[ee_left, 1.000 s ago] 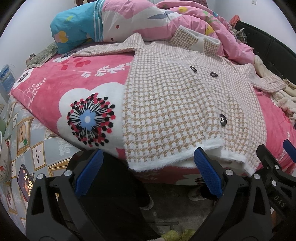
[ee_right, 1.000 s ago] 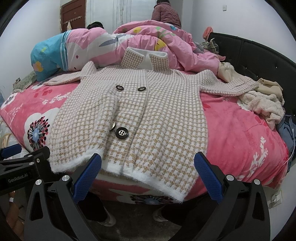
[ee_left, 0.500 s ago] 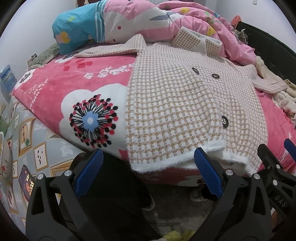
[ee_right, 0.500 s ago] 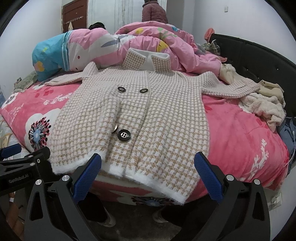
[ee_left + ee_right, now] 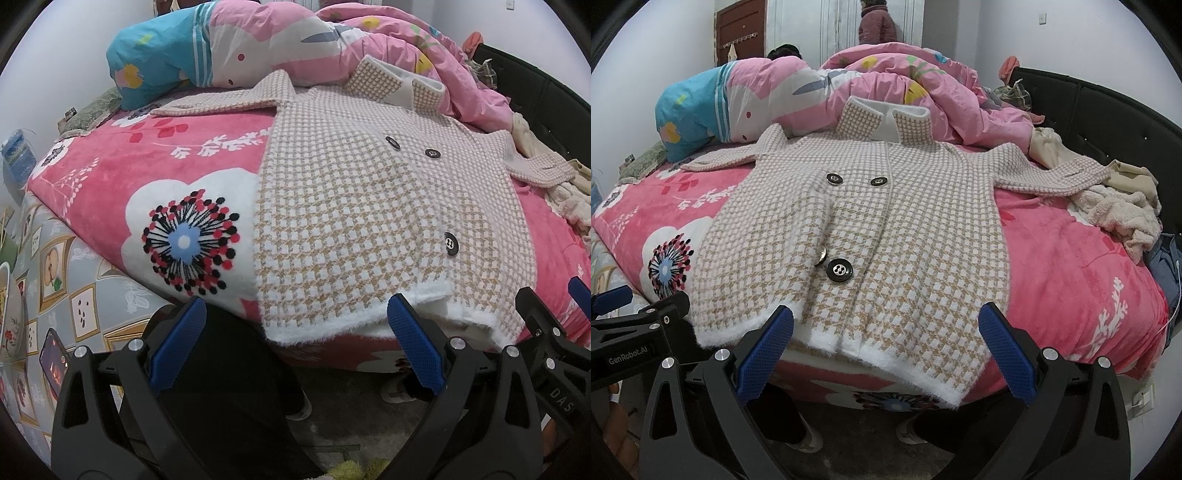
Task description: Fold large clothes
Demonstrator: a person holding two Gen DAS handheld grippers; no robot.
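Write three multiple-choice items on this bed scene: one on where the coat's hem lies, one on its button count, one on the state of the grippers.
1. The coat's hem lies:
A. at the headboard
B. at the near edge of the blanket
C. on the floor

2. Dark buttons seen from the right wrist:
A. one
B. three
C. six

3. The left gripper and right gripper are:
A. both open, empty
B. both shut on cloth
C. one holding a sleeve

Answers: B, the white hem overhangs the bed's front edge; B, two upper and one lower; A, the fingers are spread with nothing between them.
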